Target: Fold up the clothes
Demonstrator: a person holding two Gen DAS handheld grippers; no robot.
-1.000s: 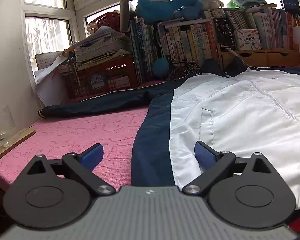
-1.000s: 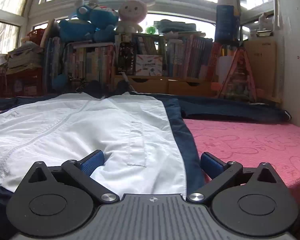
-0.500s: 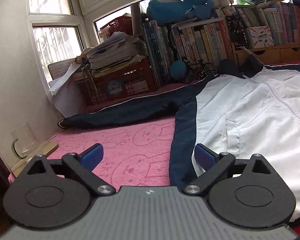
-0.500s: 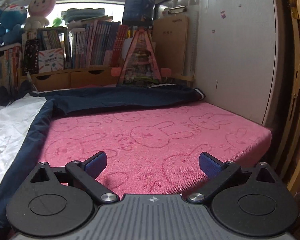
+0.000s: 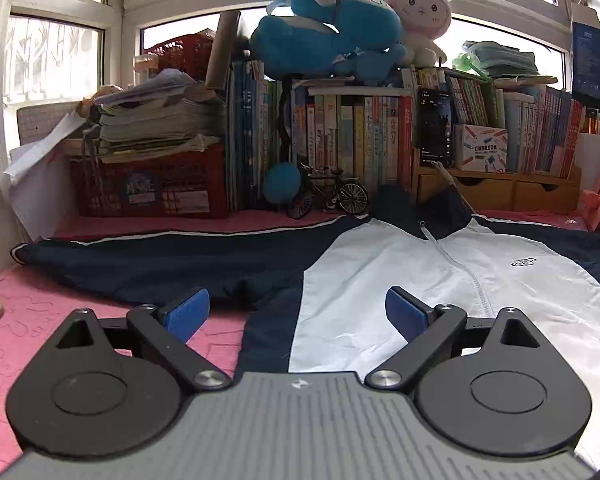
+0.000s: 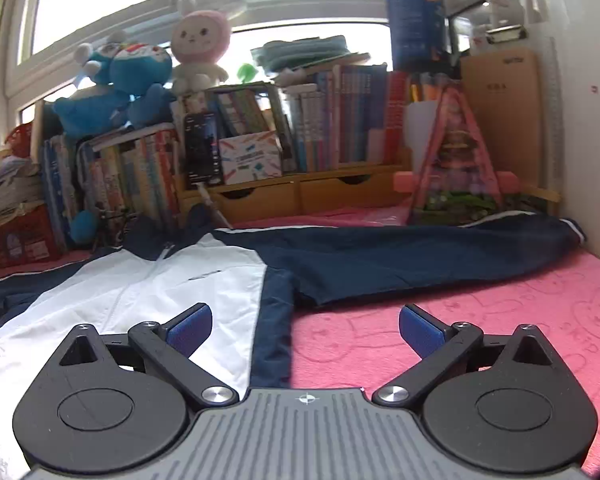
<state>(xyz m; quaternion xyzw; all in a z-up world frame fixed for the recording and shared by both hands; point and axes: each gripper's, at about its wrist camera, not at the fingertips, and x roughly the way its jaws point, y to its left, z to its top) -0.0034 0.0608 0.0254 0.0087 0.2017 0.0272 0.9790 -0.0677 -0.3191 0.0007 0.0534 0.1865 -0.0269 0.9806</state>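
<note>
- The jacket (image 5: 380, 280) lies spread flat on the pink towel (image 6: 480, 320).
- Left hand-held gripper (image 5: 296, 312): wide open, empty; best pinch the left sleeve (image 5: 140, 256) near its cuff.
- Right hand-held gripper (image 6: 304, 324): wide open, empty; take the right sleeve (image 6: 420, 252) likewise.

Left tongs (image 5: 294, 314) spread wide, level, right tongs (image 6: 304, 326) likewise agape, empty
</note>
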